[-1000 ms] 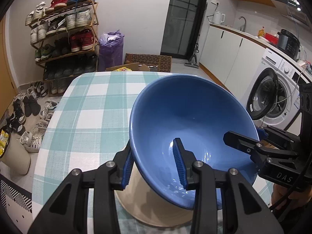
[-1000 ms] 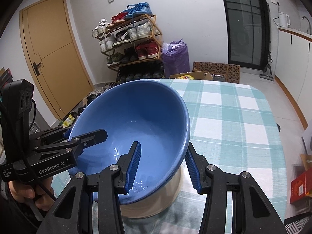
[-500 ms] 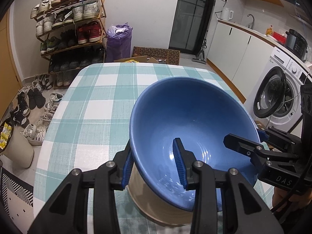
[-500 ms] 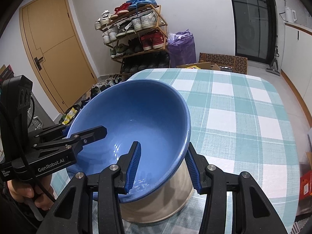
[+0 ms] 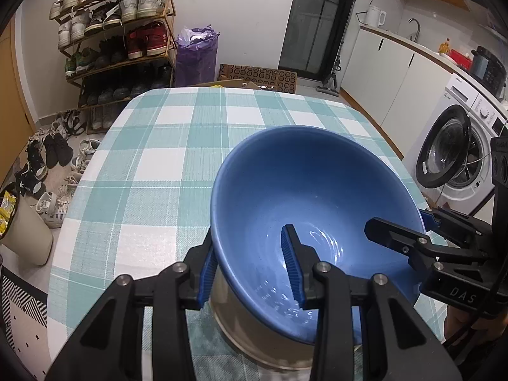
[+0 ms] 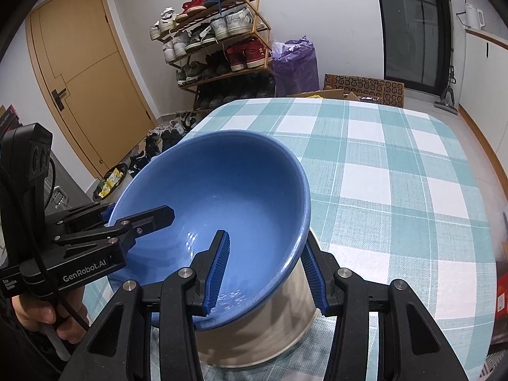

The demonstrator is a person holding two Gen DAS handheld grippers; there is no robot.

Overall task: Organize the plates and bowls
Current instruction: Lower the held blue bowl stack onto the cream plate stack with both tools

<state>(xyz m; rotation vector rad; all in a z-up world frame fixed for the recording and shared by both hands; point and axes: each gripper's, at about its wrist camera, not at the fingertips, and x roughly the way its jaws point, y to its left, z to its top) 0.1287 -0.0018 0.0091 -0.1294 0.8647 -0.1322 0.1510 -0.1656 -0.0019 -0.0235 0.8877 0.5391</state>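
Soft, even indoor light fills both views. White glare spots sit on the glossy blue ceramic bowl (image 5: 304, 197), just ahead of the gripper fingers. Both views are sharp; fisheye bending and dark corners frame them.

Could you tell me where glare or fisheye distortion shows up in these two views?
Left wrist view: glare ripples on the blue bowl floor, table edges bowed, corners dark. Right wrist view: similar highlights in the bowl, door frame curved, everything sharp.

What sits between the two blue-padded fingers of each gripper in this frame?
In both wrist views, the wall and rim of the large blue ceramic bowl: the left gripper and right gripper each straddle it, one finger inside, one outside.
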